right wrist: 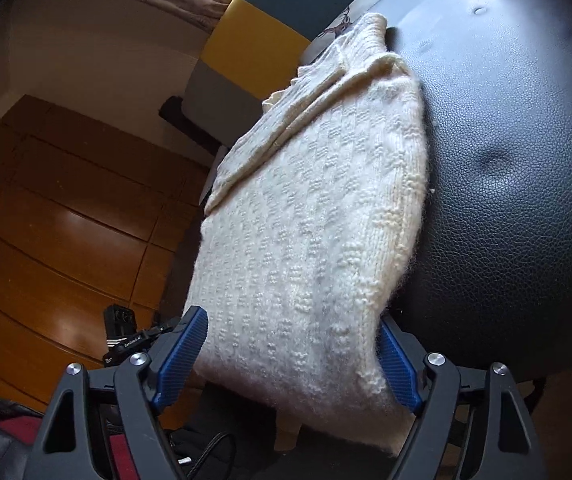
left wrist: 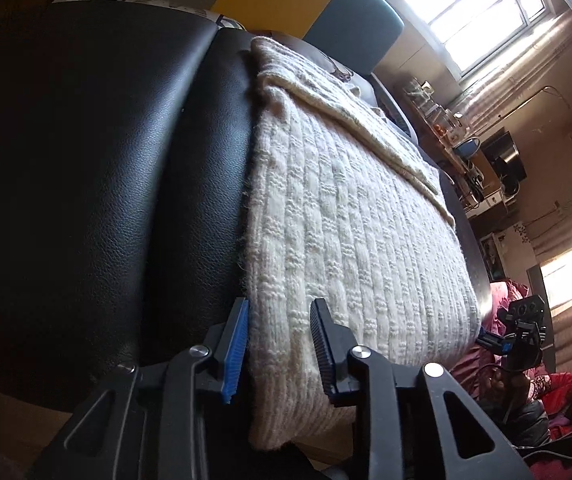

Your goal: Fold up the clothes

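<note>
Cream knit sweater (left wrist: 350, 216) lies on the black leather seat (left wrist: 85, 160), a flap or sleeve doubled over its far part, near hem spilling off the front edge. Long axis runs straight away from both claws. Left gripper (left wrist: 279, 344) — jaws spread, straddling the hem's left corner. Right gripper (right wrist: 290, 360) — spread wider, spanning the right end of the hem. Both equally near; neither pinches cloth.
</note>
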`<state>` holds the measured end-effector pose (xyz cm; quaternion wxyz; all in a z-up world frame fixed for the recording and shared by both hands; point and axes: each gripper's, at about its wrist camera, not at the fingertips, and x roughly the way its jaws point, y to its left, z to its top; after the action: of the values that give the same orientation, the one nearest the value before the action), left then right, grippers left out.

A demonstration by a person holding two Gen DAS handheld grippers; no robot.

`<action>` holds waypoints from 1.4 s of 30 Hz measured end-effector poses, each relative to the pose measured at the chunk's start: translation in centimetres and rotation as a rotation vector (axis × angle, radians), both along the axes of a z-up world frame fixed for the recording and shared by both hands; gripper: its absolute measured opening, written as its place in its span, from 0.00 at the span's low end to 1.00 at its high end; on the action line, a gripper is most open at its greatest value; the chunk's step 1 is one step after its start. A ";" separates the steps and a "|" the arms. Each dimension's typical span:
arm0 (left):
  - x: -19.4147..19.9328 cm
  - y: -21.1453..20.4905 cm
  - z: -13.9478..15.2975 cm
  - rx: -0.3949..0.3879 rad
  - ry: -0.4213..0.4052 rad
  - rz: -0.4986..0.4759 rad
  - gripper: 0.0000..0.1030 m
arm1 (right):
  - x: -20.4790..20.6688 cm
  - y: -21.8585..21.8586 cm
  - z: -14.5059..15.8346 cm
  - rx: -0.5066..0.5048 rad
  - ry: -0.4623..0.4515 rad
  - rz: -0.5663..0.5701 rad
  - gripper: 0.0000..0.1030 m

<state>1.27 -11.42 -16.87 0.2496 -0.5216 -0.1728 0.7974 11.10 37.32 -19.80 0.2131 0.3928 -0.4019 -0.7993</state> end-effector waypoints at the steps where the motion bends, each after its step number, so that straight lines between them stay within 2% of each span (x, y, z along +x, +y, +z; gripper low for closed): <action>1: 0.0 0.4 0.0 0.005 -0.004 -0.013 0.29 | 0.0 -0.1 0.0 -0.004 0.002 0.000 0.79; 6: -0.1 2.6 -0.1 -0.022 0.002 -0.066 0.29 | -0.1 -0.6 -0.3 -0.019 0.014 0.001 0.79; 8: -0.5 2.7 -0.2 -0.027 -0.009 -0.063 0.25 | -0.2 -0.6 -0.5 -0.003 0.011 -0.007 0.69; 9: -0.5 2.7 -0.2 -0.046 -0.009 -0.060 0.12 | -0.2 -0.5 -0.6 0.023 -0.004 -0.016 0.54; 10: -0.5 2.8 -0.2 -0.068 -0.007 -0.058 0.10 | -0.2 -0.3 -0.8 0.049 -0.019 -0.024 0.34; 12: -0.5 3.0 0.0 -0.096 0.004 -0.061 0.09 | -0.1 -0.3 -0.8 0.064 -0.027 -0.027 0.12; 15: 0.0 4.0 0.4 -0.172 0.046 -0.088 0.09 | 0.1 -0.4 -0.7 0.058 -0.023 -0.022 0.13; 17: -0.1 4.0 0.4 -0.173 0.036 -0.089 0.10 | 0.2 -0.5 -0.6 0.054 -0.020 -0.018 0.19; 20: 0.2 3.8 0.8 -0.154 0.042 -0.089 0.16 | 0.3 -0.6 -0.4 0.047 -0.016 -0.012 0.34; 22: 0.5 3.7 0.9 -0.185 0.069 -0.094 0.19 | 0.4 -0.7 -0.4 0.043 -0.013 -0.008 0.50; 27: 0.4 3.1 0.4 -0.135 0.085 -0.103 0.23 | 0.4 -1.2 0.0 0.028 -0.007 -0.006 0.70; 32: -0.1 3.3 0.3 -0.088 0.073 -0.119 0.23 | 0.4 -4.1 0.9 0.184 0.078 0.016 0.87; 33: -0.1 3.5 0.3 -0.094 0.074 -0.122 0.21 | 0.6 -4.7 1.1 0.225 0.092 0.018 0.89; 34: 0.0 3.6 0.2 -0.101 0.075 -0.123 0.12 | 0.7 -5.4 1.2 0.278 0.110 0.031 0.91; 37: 0.1 4.0 0.2 -0.119 0.080 -0.122 0.10 | 0.7 -7.2 1.7 0.442 0.121 0.094 0.92; 38: 0.2 4.0 0.2 -0.122 0.083 -0.116 0.09 | 0.7 -6.9 1.8 0.447 0.103 0.085 0.91; 40: 0.3 3.9 0.3 -0.120 0.084 -0.106 0.09 | 0.7 -6.2 1.8 0.457 0.065 0.068 0.80; 41: 0.4 3.8 0.3 -0.116 0.084 -0.104 0.08 | 0.7 -5.8 1.8 0.462 0.046 0.059 0.64; 42: 0.6 3.6 0.3 -0.112 0.086 -0.103 0.08 | 0.6 -5.5 1.9 0.467 0.027 0.050 0.40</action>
<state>1.90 -7.82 -16.61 0.2679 -0.5081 -0.0900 0.8136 11.73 31.83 -17.93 0.1416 0.4306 -0.1933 -0.8702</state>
